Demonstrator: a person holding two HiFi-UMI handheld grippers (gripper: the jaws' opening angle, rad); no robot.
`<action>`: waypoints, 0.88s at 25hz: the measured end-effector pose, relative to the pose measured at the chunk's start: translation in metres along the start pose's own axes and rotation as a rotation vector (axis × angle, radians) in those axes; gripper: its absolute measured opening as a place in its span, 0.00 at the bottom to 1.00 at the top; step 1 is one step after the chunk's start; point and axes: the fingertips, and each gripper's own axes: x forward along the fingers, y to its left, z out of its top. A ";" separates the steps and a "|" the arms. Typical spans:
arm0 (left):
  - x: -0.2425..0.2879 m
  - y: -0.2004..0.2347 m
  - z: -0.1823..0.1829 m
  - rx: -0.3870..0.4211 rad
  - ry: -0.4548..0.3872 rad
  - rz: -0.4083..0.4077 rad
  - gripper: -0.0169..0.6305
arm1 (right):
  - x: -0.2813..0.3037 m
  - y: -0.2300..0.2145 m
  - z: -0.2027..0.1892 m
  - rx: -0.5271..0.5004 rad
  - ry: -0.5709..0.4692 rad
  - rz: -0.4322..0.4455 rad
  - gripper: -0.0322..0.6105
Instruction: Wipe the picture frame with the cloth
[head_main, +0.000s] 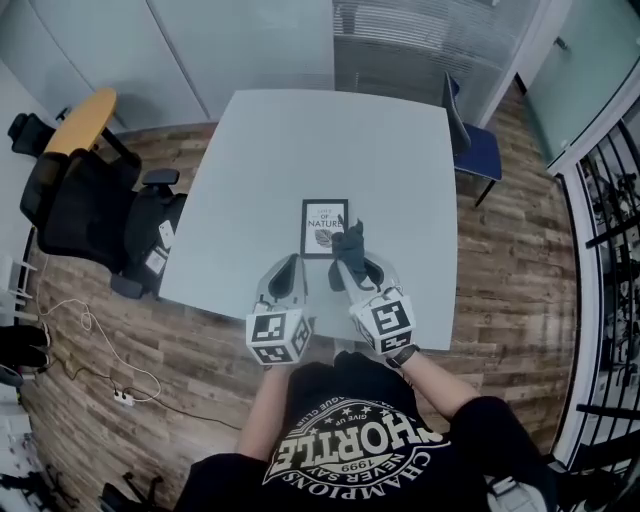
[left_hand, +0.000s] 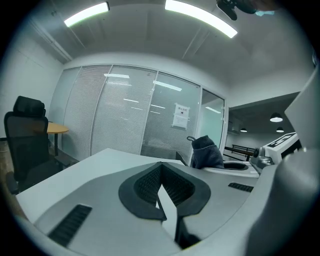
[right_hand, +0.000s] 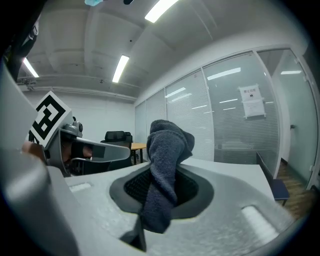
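A small black picture frame (head_main: 322, 226) with a white print lies flat on the grey table (head_main: 330, 130), near its front edge. My right gripper (head_main: 353, 264) is shut on a dark grey cloth (head_main: 349, 241), which sticks up from the jaws right beside the frame's lower right corner. In the right gripper view the cloth (right_hand: 167, 165) is bunched between the jaws and stands upright. My left gripper (head_main: 286, 266) hovers just left of the frame, shut with nothing in it. The left gripper view shows its jaws (left_hand: 161, 166) meeting at the tips and the cloth (left_hand: 206, 152) to the right.
Black office chairs (head_main: 90, 215) crowd the table's left side. A blue chair (head_main: 472, 145) stands at the right rear. A round yellow table (head_main: 82, 120) sits far left. A cable and power strip (head_main: 122, 397) lie on the wooden floor.
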 end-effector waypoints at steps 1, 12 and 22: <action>0.007 0.001 -0.001 0.002 0.008 -0.002 0.03 | 0.005 -0.007 -0.002 0.012 0.006 -0.009 0.18; 0.085 0.057 -0.041 -0.080 0.182 -0.060 0.03 | 0.074 -0.047 -0.036 0.042 0.135 -0.080 0.18; 0.135 0.092 -0.100 -0.089 0.396 -0.130 0.03 | 0.123 -0.075 -0.065 0.039 0.243 -0.123 0.18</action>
